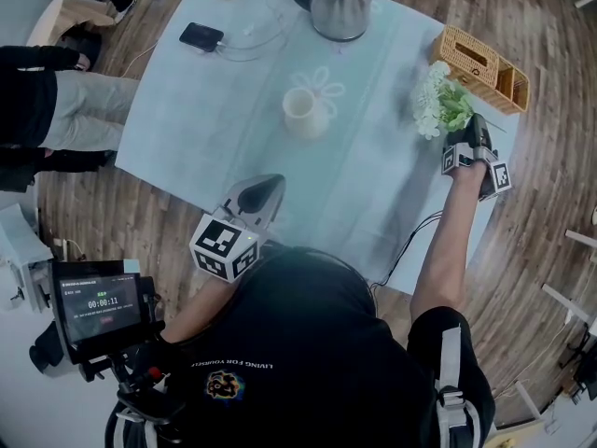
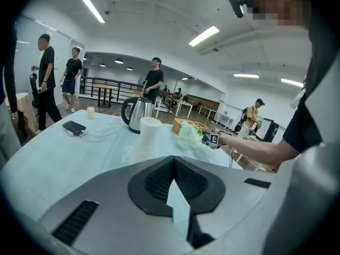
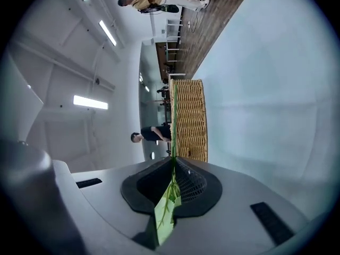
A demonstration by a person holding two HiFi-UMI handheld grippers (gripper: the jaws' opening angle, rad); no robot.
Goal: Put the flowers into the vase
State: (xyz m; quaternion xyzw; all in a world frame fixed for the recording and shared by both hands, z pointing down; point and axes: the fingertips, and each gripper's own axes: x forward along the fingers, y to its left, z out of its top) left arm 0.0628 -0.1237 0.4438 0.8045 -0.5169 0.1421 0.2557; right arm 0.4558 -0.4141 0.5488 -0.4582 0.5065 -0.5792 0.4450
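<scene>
A bunch of white flowers with green leaves point(image 1: 437, 100) hangs just above the table's right edge, its stems in my right gripper point(image 1: 473, 131). In the right gripper view the jaws point(image 3: 173, 161) are shut on the thin green stems point(image 3: 166, 206), and the blooms are out of that frame. The white vase point(image 1: 306, 112) stands upright at the table's middle, left of the flowers. It also shows in the left gripper view as the vase point(image 2: 149, 134) with the flowers point(image 2: 189, 134) beyond it. My left gripper point(image 1: 264, 188) hovers at the near table edge, shut point(image 2: 173, 161) on nothing.
A steel kettle point(image 1: 336, 3) stands at the back, with a wicker basket point(image 1: 483, 68) behind the flowers. A black phone point(image 1: 201, 36) and a clear plate lie at the back left of the pale blue cloth point(image 1: 205, 129). A cable hangs off the near right edge. People stand around.
</scene>
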